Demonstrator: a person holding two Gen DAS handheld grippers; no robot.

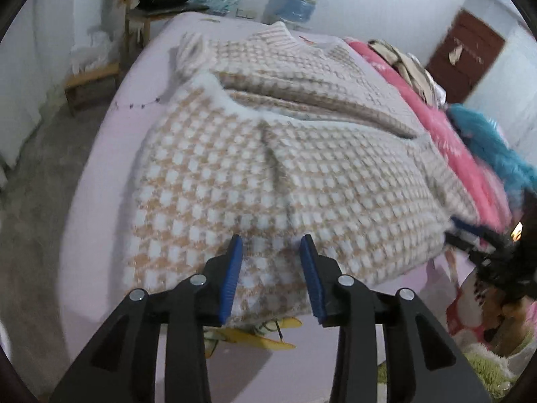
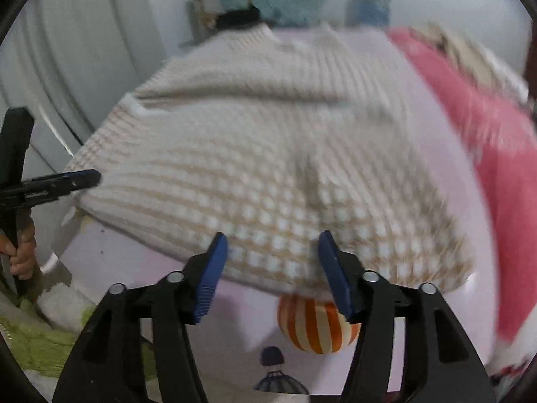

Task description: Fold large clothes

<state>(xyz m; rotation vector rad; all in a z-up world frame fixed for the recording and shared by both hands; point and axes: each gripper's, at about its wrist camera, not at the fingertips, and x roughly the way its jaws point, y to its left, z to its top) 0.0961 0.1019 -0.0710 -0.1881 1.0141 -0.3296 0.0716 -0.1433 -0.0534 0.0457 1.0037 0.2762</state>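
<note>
A large beige-and-white checked knit sweater (image 1: 268, 154) lies spread on a pale lilac bed (image 1: 100, 168), with a sleeve folded across its upper part. It also shows in the right wrist view (image 2: 268, 154). My left gripper (image 1: 271, 243) is open, its blue pads over the sweater's near hem, holding nothing. My right gripper (image 2: 273, 240) is open over the hem near the sweater's other bottom corner, empty. The left gripper shows at the left edge of the right wrist view (image 2: 80, 179), and the right gripper at the right edge of the left wrist view (image 1: 470, 238).
A pink blanket (image 1: 453, 141) and a blue fuzzy item (image 1: 493, 147) lie along the bed's right side. Wooden chairs (image 1: 90, 80) stand at the far left. The bed sheet (image 2: 235, 319) has a printed orange striped ball (image 2: 315, 325). A green rug (image 2: 37, 342) lies on the floor.
</note>
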